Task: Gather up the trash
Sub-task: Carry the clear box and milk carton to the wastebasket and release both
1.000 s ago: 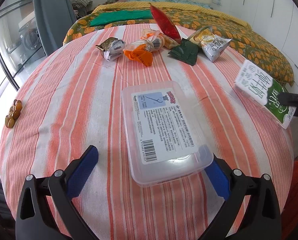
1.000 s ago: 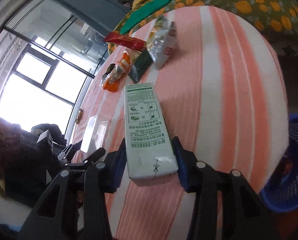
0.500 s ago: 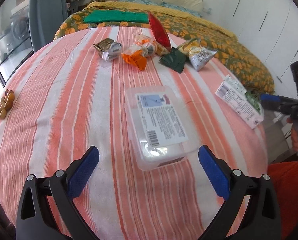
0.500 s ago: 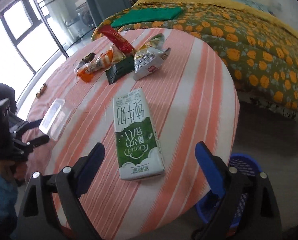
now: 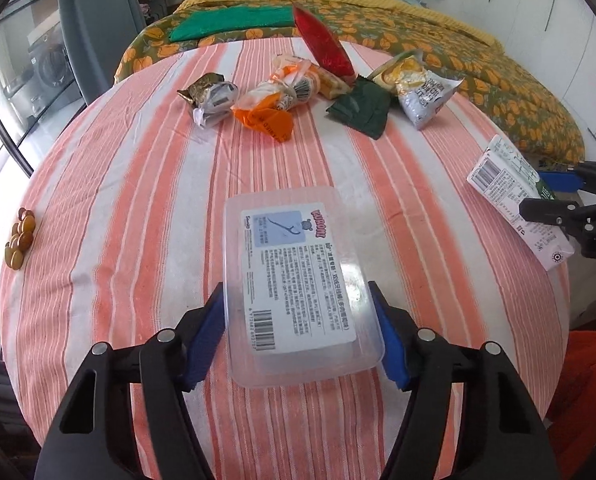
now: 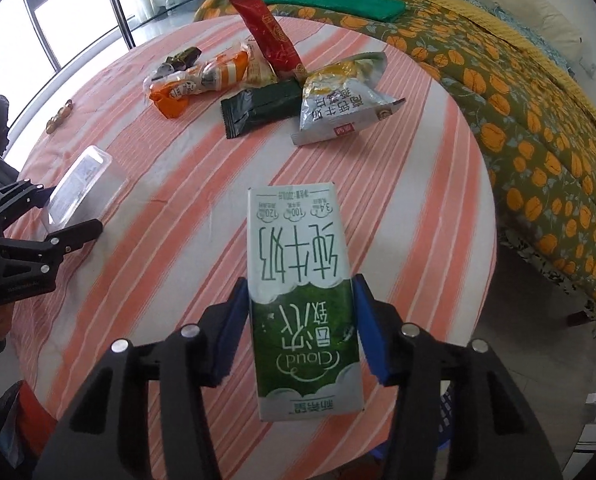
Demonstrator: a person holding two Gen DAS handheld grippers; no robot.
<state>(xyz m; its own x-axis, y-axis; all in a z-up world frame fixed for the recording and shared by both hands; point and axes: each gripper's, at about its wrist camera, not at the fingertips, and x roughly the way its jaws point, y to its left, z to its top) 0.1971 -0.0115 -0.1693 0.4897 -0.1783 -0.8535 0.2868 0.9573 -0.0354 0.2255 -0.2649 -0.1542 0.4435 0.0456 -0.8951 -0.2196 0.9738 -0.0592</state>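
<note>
trash on striped tablecloth (image 5: 138, 200): clear box (image 5: 298, 284) at near edge, clamped between blue pads of left gripper (image 5: 298, 340), jaws just closed in; milk carton (image 6: 302, 296) at right edge, clamped in right gripper (image 6: 298, 328), jaws just closed in, lower end past table edge; red sachet (image 5: 324, 46), orange wrapper (image 5: 268, 120), dark green packet (image 5: 360, 106), silver chip bag (image 5: 426, 94), brown-silver wrapper (image 5: 210, 96) clustered at far side; brown beads (image 5: 20, 238) at left edge; blue basket (image 6: 450, 420) below on floor; bed (image 5: 498, 92) beyond.
</note>
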